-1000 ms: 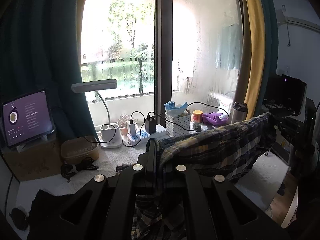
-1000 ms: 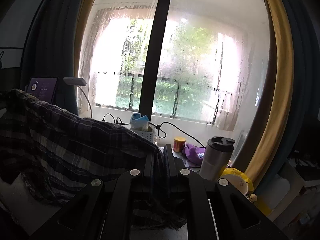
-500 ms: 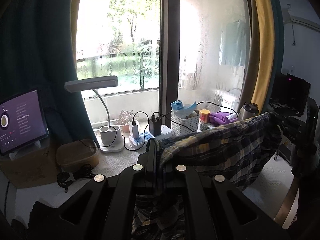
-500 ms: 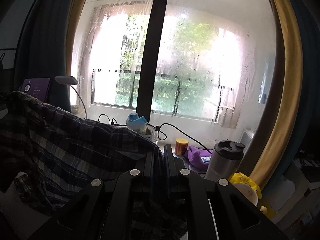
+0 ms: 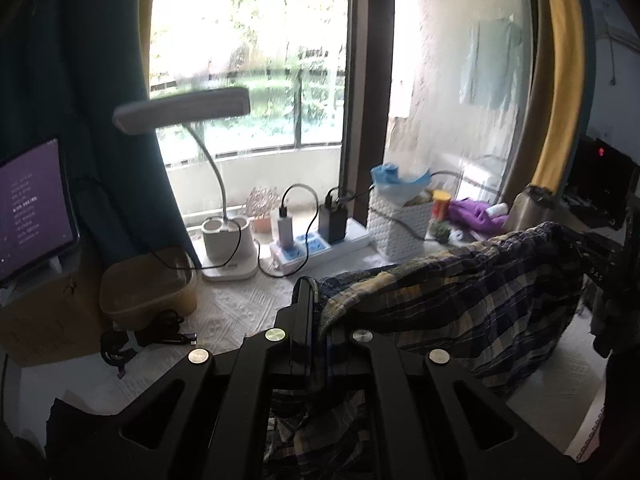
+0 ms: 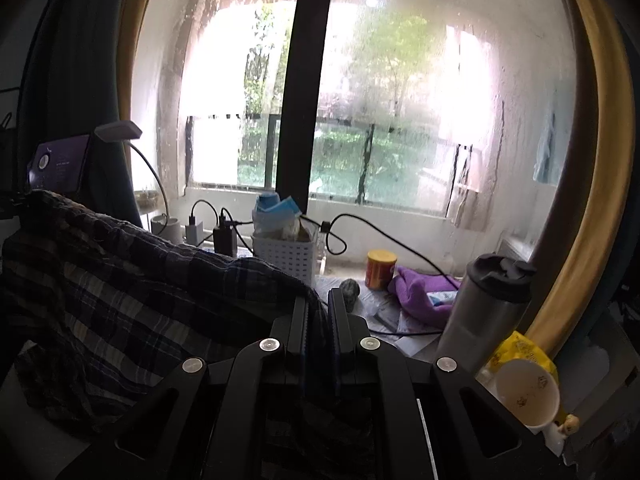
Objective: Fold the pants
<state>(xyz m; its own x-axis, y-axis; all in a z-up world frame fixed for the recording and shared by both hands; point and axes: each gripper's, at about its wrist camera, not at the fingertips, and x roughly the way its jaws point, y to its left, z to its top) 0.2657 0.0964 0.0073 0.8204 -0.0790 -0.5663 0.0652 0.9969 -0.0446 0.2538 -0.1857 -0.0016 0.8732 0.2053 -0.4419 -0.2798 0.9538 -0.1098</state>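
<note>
I have the pants pinched tight in both grippers. My left gripper holds one end and my right gripper holds the other, so the cloth hangs long-ways between them, above the white table. Both hands are just as near to it. I think I must lay it down flat next. Ahead stand the lamp, the power strip, the white basket and the steel mug, so I should stay short of them.
</note>
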